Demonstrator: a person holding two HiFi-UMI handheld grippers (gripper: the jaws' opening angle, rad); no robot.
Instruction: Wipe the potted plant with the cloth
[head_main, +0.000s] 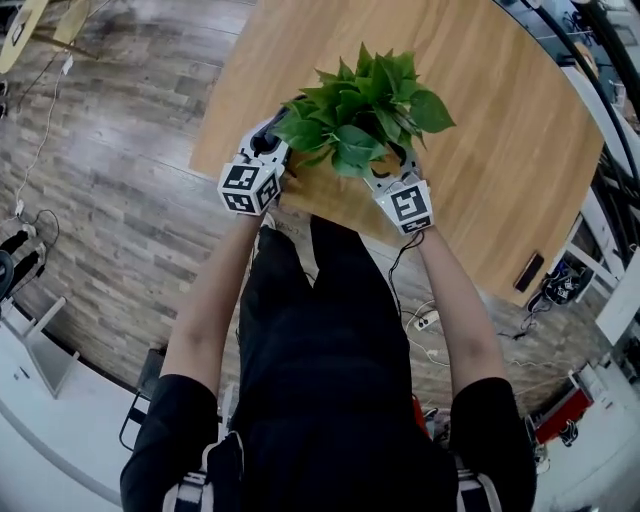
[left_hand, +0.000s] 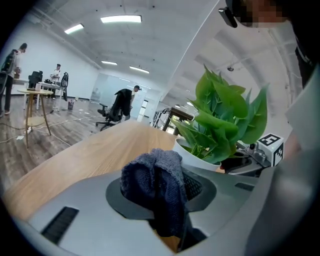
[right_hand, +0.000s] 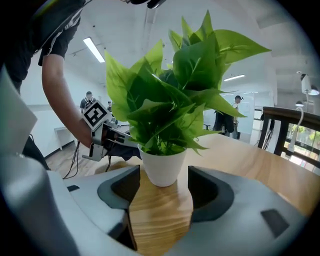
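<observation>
A potted plant with broad green leaves stands in a white pot near the front edge of the wooden table. My left gripper is at the plant's left side, shut on a bunched dark blue cloth. The cloth hangs between its pads, a little short of the pot. My right gripper is open at the plant's right side. The pot stands just beyond its jaw tips, with a gap on both sides. Leaves hide both grippers' tips in the head view.
The table's front edge runs just under both grippers, with wood-plank floor and cables below. A small black object lies near the table's right edge. People, chairs and a small round table stand far off.
</observation>
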